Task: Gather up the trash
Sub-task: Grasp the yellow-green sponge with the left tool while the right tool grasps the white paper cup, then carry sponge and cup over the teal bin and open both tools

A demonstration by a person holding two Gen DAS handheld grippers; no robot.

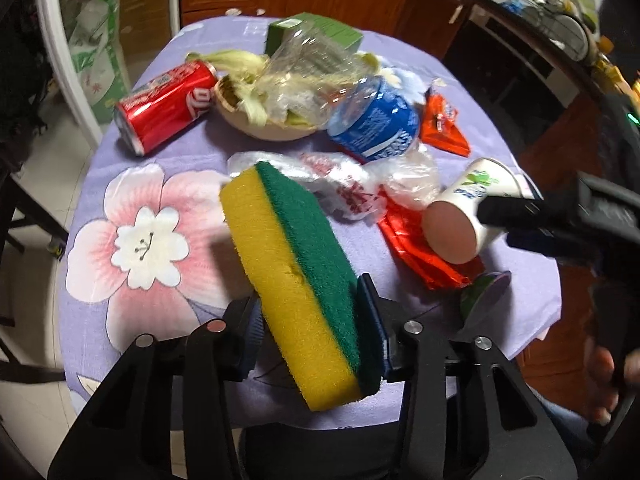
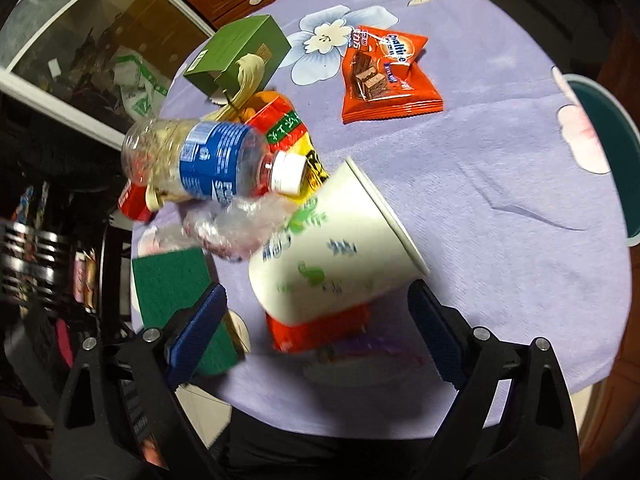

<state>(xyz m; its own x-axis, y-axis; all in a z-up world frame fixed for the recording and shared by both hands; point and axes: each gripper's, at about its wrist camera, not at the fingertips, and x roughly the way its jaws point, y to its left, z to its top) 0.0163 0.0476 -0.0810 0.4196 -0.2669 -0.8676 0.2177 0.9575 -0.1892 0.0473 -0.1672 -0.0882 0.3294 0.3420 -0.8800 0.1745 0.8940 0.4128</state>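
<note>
Yellow-and-green, one sponge (image 1: 298, 280) sits pinched in the left gripper (image 1: 316, 320) above the table (image 1: 160, 148); the right gripper (image 2: 320, 316) straddles one paper cup (image 2: 332, 248), spread, beside one bottle (image 2: 208, 160), one can (image 1: 168, 106).

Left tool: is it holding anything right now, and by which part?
Yes: the left tool grips the yellow-and-green scouring sponge at its near end, one pad on the yellow foam, one on the green scrubbing face.

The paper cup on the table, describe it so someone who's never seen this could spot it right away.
On the purple flowered tablecloth, near its front edge, the paper cup lies tipped on its side over a red wrapper, just in front of the blue-labelled plastic bottle. It is the only white thing with green and blue print.
</note>
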